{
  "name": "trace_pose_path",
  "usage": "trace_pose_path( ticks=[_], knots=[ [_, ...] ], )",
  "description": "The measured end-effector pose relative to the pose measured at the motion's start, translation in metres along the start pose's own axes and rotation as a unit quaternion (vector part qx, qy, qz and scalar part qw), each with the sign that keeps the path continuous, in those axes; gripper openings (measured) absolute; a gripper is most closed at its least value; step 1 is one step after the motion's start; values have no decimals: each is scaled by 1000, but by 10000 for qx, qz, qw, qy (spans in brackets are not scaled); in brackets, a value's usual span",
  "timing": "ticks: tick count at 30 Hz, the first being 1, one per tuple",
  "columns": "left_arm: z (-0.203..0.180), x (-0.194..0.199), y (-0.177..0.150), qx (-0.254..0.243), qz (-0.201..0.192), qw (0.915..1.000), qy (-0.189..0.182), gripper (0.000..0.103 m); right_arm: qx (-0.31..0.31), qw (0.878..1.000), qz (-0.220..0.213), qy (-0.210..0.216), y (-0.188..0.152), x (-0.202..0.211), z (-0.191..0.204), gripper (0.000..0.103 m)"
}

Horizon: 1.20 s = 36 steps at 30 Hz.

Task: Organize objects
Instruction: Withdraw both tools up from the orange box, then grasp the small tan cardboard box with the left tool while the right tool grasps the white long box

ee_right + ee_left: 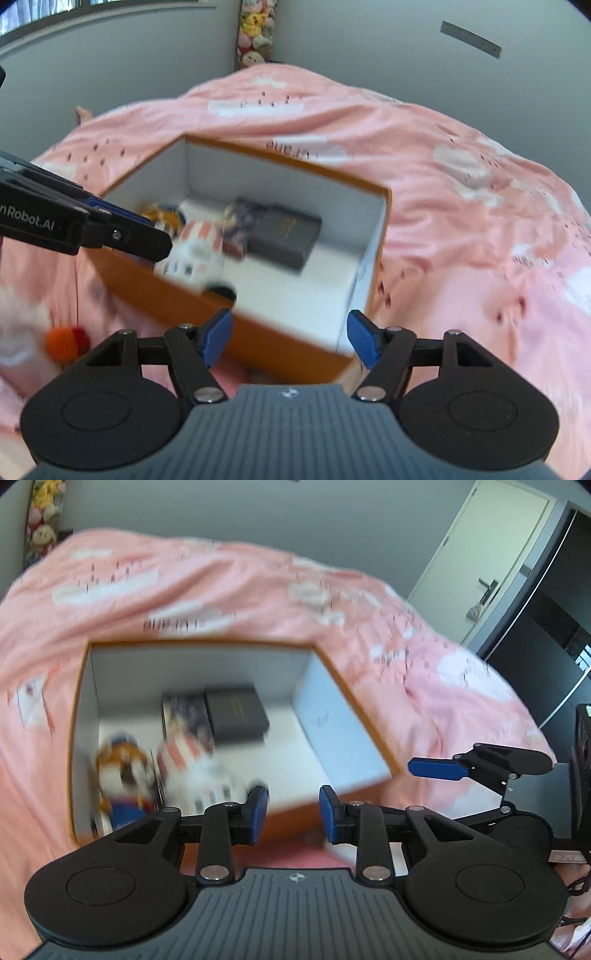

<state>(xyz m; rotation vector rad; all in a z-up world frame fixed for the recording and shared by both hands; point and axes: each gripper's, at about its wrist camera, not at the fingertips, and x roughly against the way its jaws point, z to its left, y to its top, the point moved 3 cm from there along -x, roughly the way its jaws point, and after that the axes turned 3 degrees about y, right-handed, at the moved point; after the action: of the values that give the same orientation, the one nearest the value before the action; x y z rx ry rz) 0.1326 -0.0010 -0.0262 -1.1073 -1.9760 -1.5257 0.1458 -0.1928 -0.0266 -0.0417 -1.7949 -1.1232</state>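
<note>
An orange box (207, 641) with a white inside lies open on a pink bedspread. In it are a dark grey case (236, 712), a patterned flat pack (181, 709), a red-and-white striped item (184, 753) and a plush doll (123, 771) in blue clothes. My left gripper (294, 814) hangs open over the box's near edge, nothing between its pads. The right wrist view shows the same box (177, 295), grey case (284, 236) and striped item (201, 236). My right gripper (290, 338) is open wide and empty above the box's near corner.
The pink bedspread (332, 602) covers the bed all around the box. An orange and red pom-pom (66, 343) on something white and fluffy lies left of the box. Plush toys (255, 33) are stacked in the far corner. A door (491, 554) stands at the right.
</note>
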Motion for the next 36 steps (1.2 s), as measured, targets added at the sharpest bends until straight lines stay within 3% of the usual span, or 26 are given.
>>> trace_pose_path(
  ticks=[5,7,9,14,16,18,21,27,32,36],
  knots=[
    [-4,-11,-49,5,680,9975,-212,34,-243,9979,582,-123,-43,6,10,52],
    [-13,-16,-66,-82,924,9948,-413,34,-437,9959,791,-70,-61,9,12,49],
    [-26,-20,-77,-343,1094,9916,-594,34,-579,9941,917,23,-76,13,16,47],
    [-61,-29,-91,-1345,1135,9819,-695,34,-397,9951,791,-435,-93,37,26,47],
    [-73,-34,-100,-1744,1165,9753,-698,34,-406,9955,717,-472,-97,46,28,39],
    [-85,-40,-110,-2220,1200,9657,-611,34,-610,9946,739,-401,-101,52,26,26],
    [-101,-44,-125,-2878,1190,9491,-479,39,-970,9909,902,-252,-111,53,19,25],
    [-114,-48,-138,-3565,986,9287,-268,53,-1562,9787,1327,95,-135,38,9,26],
    [-131,-53,-148,-4131,783,9072,-164,58,-1397,9753,1711,19,-152,29,12,25],
    [-142,-60,-154,-4506,603,8907,-45,62,-1513,9728,1753,57,-159,30,9,24]
  ],
)
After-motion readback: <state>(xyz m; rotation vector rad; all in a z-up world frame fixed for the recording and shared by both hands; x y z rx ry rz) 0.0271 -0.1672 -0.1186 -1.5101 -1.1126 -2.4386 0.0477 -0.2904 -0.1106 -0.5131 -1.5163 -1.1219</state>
